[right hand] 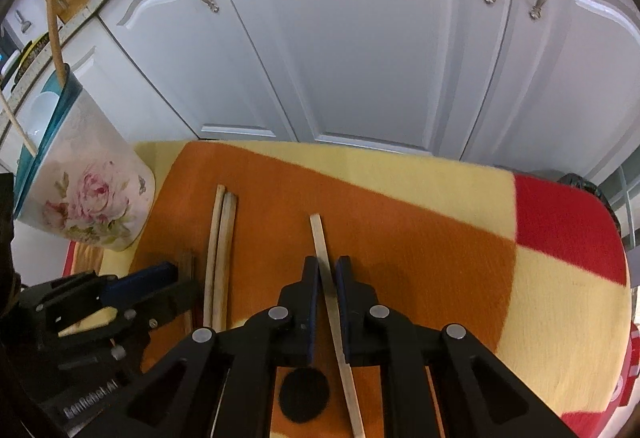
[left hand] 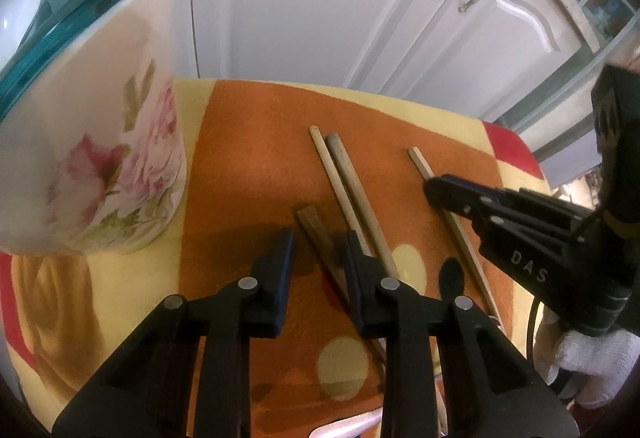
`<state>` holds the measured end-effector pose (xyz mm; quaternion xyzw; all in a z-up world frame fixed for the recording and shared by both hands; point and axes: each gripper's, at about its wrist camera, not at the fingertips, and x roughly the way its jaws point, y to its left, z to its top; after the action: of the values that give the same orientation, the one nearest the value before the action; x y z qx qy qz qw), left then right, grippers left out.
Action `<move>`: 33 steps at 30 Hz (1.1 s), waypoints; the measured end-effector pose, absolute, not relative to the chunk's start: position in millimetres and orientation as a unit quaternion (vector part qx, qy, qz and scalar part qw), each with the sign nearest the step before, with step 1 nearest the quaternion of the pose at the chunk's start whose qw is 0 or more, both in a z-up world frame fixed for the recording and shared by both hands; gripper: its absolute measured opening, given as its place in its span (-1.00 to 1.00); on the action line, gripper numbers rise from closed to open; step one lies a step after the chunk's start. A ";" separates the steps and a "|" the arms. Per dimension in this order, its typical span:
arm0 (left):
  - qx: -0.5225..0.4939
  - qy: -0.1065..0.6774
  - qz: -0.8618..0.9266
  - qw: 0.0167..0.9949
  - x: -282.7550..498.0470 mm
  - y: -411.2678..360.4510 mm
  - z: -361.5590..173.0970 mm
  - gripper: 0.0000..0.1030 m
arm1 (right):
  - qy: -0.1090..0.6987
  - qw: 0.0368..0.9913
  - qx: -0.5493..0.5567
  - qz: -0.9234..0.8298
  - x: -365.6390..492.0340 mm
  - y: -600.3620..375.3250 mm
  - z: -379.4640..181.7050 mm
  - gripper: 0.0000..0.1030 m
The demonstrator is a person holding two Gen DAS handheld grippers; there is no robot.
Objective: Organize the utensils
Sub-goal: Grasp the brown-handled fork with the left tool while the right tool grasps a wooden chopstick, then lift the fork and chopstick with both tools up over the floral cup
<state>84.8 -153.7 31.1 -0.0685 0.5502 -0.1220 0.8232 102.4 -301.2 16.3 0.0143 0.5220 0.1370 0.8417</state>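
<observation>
Several wooden chopsticks lie on an orange, yellow and red cloth (left hand: 256, 142). A pale pair (left hand: 348, 190) lies side by side, also in the right wrist view (right hand: 220, 250). A dark chopstick (left hand: 316, 234) lies between the fingers of my open left gripper (left hand: 318, 250). A single pale chopstick (right hand: 324, 262) sits between the fingers of my right gripper (right hand: 327, 270), which are nearly closed around it; whether they touch it I cannot tell. A floral holder (left hand: 100, 166) with a teal rim stands at the left, with sticks in it (right hand: 54, 18).
White cabinet doors (right hand: 360, 38) stand just past the cloth's far edge. A round black spot (right hand: 304, 394) lies on the cloth under my right gripper. A white-gloved hand (left hand: 592, 362) holds the right gripper.
</observation>
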 end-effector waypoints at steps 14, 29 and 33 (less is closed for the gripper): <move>-0.088 0.515 -0.168 0.836 66.6 -136.4 68.9 -0.72 | 0.469 0.866 0.056 0.165 62.4 -326.3 62.4 -0.89; -0.079 0.428 -0.221 0.873 -8.7 -97.8 173.5 -0.83 | 0.382 0.901 0.062 0.194 -9.3 -328.5 154.3 -0.90; -0.078 0.409 -0.221 0.882 -18.8 -90.7 191.7 -0.84 | 0.365 0.907 0.057 0.202 -19.5 -321.8 170.1 -0.90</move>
<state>-18.8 -90.7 191.7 -0.0782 0.4086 -0.2207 0.8822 -19.5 -321.8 170.1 0.0566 0.3651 0.2020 0.9070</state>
